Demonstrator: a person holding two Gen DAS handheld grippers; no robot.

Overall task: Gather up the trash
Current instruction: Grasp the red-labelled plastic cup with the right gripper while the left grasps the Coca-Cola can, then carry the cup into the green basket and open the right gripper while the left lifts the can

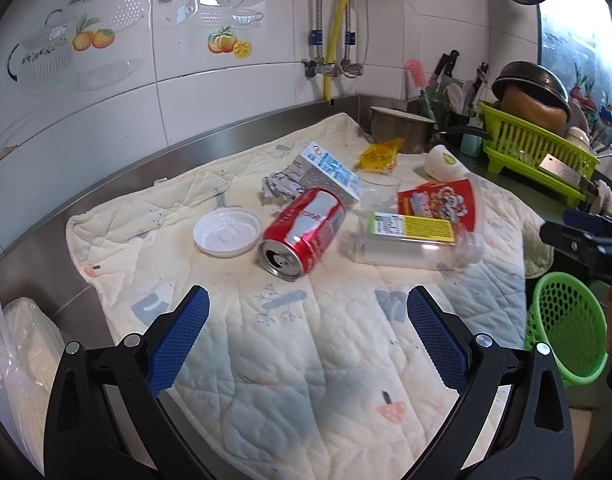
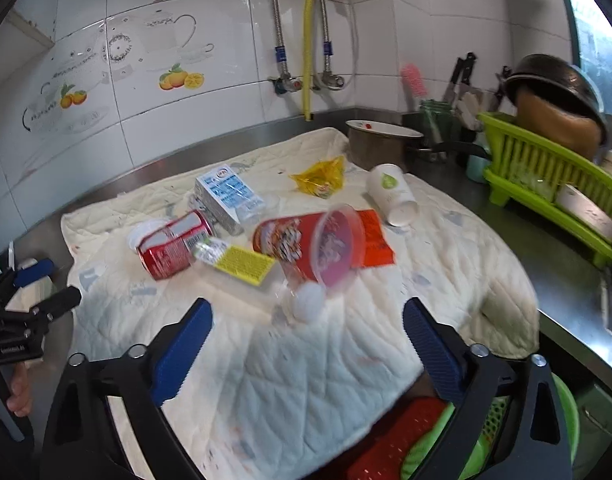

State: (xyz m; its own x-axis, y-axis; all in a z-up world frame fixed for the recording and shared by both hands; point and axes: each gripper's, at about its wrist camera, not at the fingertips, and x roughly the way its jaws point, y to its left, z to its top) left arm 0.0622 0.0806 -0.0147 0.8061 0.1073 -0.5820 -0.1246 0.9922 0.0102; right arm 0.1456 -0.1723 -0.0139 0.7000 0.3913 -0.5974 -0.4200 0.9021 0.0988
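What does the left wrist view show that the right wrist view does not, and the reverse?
Only the left wrist view: crumpled foil behind the can, and a plastic-wrapped container at the counter's left end. Only the right wrist view: a red basket at the counter's near edge. Both: the red soda can, milk carton, clear bottle and green dish rack.

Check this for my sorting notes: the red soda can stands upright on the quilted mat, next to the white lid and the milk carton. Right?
Not quite. The red soda can lies on its side on the quilted mat, its opened top facing the left wrist camera. It is indeed next to the white lid and the milk carton.
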